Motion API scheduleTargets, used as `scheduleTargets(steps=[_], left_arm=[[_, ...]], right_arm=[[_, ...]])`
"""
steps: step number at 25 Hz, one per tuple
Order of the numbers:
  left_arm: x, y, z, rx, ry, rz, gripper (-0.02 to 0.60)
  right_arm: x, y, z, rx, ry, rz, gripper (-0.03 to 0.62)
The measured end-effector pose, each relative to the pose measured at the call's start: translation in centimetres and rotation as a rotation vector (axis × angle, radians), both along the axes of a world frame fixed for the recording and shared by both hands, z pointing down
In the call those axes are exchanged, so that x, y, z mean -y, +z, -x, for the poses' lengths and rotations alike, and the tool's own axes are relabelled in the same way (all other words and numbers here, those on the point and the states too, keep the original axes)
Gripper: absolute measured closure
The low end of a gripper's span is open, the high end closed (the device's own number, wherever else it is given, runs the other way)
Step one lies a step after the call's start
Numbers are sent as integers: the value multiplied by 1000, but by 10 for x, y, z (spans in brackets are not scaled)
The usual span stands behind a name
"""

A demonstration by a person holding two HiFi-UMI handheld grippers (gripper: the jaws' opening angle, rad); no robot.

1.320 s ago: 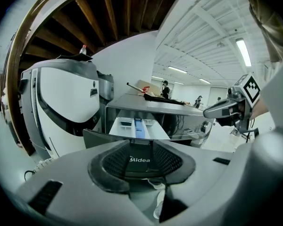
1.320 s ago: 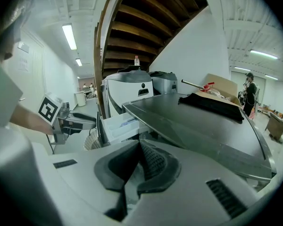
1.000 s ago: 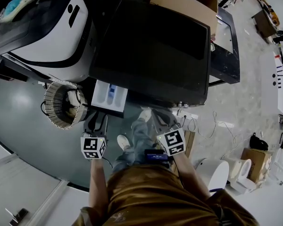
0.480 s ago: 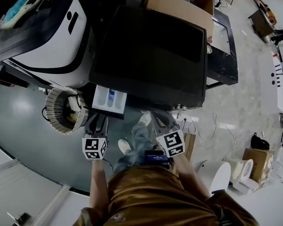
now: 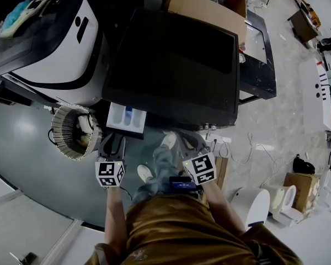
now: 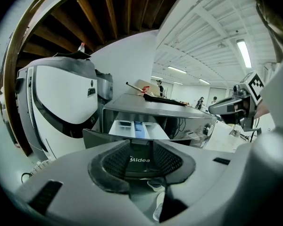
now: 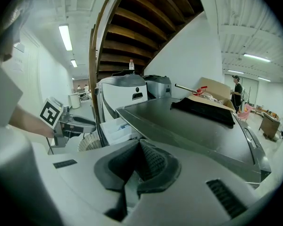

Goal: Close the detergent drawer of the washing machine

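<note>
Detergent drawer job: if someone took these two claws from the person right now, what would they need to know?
Left claw: open, empty, lined up just in front of the detergent drawer. Whether it touches the drawer, I cannot tell.
Right claw: shut, empty, held in front of the washing machine, to the drawer's right.
Done: nothing yet; the drawer is pulled out.
Left: push the drawer in until it is flush, probably with the left claw.

Drawer front partly behind left gripper jaws — bkgd ppl too small.
</note>
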State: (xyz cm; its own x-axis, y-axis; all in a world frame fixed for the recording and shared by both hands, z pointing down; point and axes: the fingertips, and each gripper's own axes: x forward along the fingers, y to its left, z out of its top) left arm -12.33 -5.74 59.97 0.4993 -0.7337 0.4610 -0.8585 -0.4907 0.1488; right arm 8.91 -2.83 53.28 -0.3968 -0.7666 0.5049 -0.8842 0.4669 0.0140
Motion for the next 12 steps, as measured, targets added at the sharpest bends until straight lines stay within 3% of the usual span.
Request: scheduleTargets(steps=[12], left_arm=[[13,0,-4,-10,5,-2,425]], right_arm=[[6,1,-4,-8,15,9,582]])
